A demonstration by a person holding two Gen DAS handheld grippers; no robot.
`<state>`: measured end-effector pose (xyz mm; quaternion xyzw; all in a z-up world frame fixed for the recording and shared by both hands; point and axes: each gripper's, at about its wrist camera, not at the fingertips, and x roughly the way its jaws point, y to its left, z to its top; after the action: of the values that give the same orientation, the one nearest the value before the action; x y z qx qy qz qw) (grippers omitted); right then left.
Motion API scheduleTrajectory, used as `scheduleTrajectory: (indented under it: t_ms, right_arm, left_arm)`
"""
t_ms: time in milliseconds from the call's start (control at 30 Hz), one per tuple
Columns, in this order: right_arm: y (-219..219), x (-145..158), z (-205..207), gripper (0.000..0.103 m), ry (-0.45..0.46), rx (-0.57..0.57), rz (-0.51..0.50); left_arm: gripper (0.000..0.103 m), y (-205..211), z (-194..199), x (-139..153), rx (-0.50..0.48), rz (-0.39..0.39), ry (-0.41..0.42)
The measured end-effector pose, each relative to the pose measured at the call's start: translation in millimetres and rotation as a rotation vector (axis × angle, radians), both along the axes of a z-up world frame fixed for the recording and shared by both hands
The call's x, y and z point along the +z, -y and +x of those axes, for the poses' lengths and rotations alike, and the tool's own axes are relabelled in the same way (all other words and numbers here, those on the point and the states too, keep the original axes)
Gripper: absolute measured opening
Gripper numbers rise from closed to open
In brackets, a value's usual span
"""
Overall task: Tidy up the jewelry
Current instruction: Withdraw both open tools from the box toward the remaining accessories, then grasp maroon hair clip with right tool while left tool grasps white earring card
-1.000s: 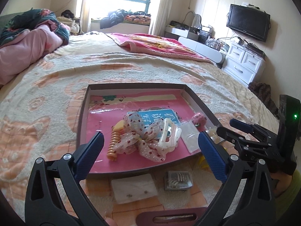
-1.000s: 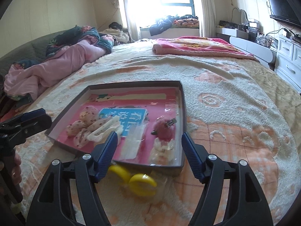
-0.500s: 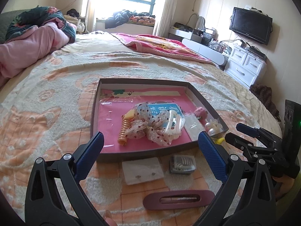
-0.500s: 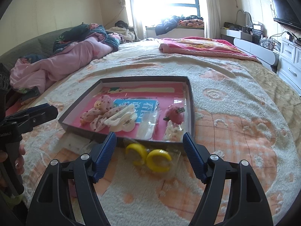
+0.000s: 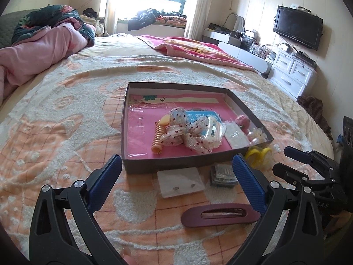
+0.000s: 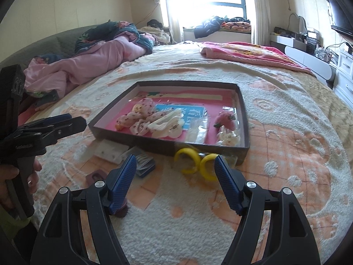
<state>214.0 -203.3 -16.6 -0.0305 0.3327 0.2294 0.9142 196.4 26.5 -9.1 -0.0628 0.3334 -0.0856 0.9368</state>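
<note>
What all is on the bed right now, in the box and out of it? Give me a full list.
box: 1, dark walls, pink floor, mid-bed
polka-dot bow: 1, white with red dots, in box
claw clip: 1, cream, in box on the bow
spiral hair tie: 1, orange, in box, left of the bow
pink fluffy clip: 1, in box, right side
pearl clip: 1, white, box's near right corner
yellow hoops: 2, bagged, outside the box's near wall
earring card: 1, white, in front of box
hairpin packet: 1, grey, beside the card
oval barrette: 1, maroon, nearest
left gripper: open, empty
right gripper: open, empty
</note>
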Motion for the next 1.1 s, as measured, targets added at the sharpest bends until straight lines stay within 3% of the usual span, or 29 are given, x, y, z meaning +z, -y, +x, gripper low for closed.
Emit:
scheduleTrajectory:
  t_ms: [633, 1100]
  right_arm:
    - [-23.5, -8.9, -23.8, 0.071, -0.022, 0.088, -0.004]
    - [-58.9, -23.2, -39.2, 0.071, -0.018, 0.212, -0.055]
  left_arm:
    - [0.092, -19.4, -9.6, -25.3, 0.049, 0.053, -0.065]
    - [0.092, -34.9, -6.9, -40.7, 0.060, 0.021, -0.101]
